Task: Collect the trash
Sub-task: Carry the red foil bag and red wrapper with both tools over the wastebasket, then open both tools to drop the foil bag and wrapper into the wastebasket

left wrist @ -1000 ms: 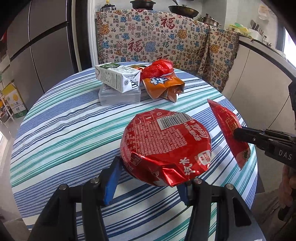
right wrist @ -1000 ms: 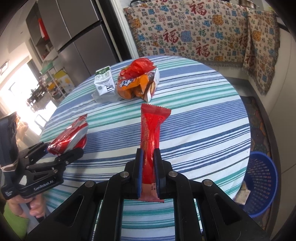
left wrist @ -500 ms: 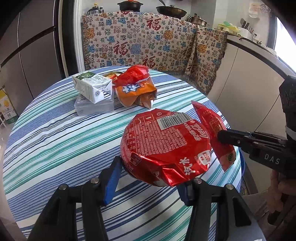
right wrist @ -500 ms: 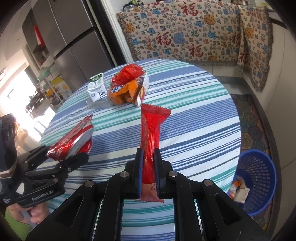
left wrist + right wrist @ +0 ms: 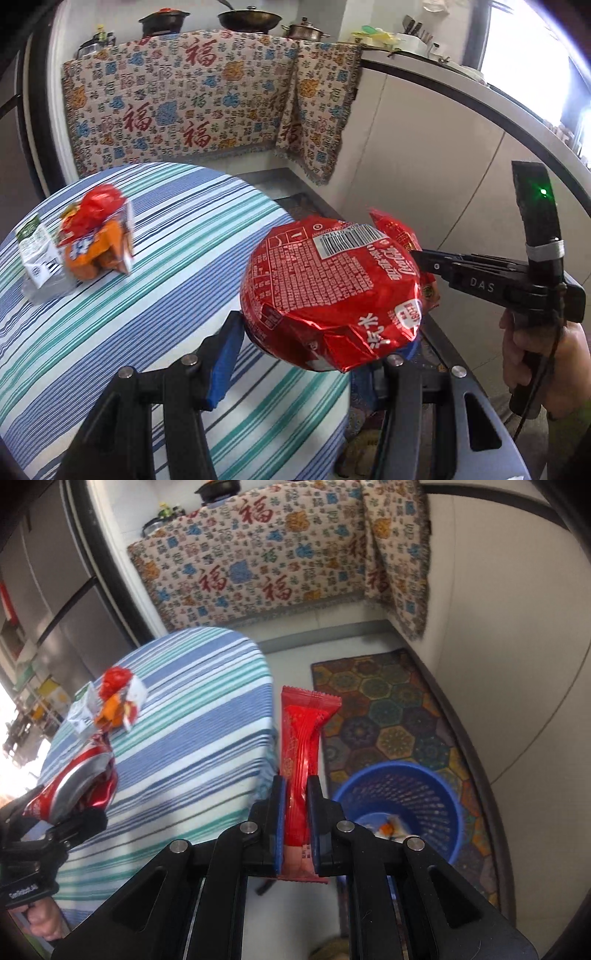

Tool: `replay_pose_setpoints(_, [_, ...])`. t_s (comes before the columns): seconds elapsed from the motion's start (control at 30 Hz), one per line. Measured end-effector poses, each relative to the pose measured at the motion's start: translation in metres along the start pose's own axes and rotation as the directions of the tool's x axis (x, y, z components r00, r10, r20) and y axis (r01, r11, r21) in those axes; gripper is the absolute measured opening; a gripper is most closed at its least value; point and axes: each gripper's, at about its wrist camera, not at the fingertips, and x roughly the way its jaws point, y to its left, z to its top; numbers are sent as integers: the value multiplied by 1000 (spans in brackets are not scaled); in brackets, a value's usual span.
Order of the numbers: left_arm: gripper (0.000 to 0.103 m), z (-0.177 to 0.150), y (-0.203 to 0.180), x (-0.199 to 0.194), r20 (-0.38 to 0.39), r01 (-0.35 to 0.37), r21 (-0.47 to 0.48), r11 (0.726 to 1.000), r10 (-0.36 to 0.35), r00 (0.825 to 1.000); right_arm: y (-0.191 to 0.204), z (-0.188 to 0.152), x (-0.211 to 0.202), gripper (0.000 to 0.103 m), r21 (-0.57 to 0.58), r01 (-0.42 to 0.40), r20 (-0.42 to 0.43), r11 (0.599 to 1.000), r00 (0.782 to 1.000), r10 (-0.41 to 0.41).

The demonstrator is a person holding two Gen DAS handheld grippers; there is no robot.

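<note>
My left gripper (image 5: 314,343) is shut on a round red foil noodle-bowl lid (image 5: 332,291), held over the table's right edge; the lid also shows in the right wrist view (image 5: 74,786). My right gripper (image 5: 295,819) is shut on a long red snack wrapper (image 5: 301,746), held off the table, up and left of the blue trash basket (image 5: 402,801). The right gripper shows in the left wrist view (image 5: 421,258) behind the lid, with the wrapper (image 5: 399,232) mostly hidden. An orange snack bag (image 5: 96,251), a red crumpled wrapper (image 5: 99,203) and a milk carton (image 5: 35,254) lie on the striped table (image 5: 166,277).
The basket holds a few scraps (image 5: 388,829) and stands on a patterned floor mat (image 5: 388,709). A white curved counter (image 5: 443,155) runs along the right. A patterned cloth (image 5: 192,107) hangs behind the table.
Both grippers swung right with their trash, from over the table to its right edge. The basket now sits much closer below the right gripper.
</note>
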Motion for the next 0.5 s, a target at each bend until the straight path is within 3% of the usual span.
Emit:
replay_pose_setpoints(0.3, [55,26,-77,71,-75,106,71,992,-101,992,-94,-3,23,10,95,83,-45,992,996,-79])
replay_pose_setpoints(0.5, [55,29,-97,119,-119,132,47,990,-125,985,-133,-14,42,10,157,67,-90,985,995,-54])
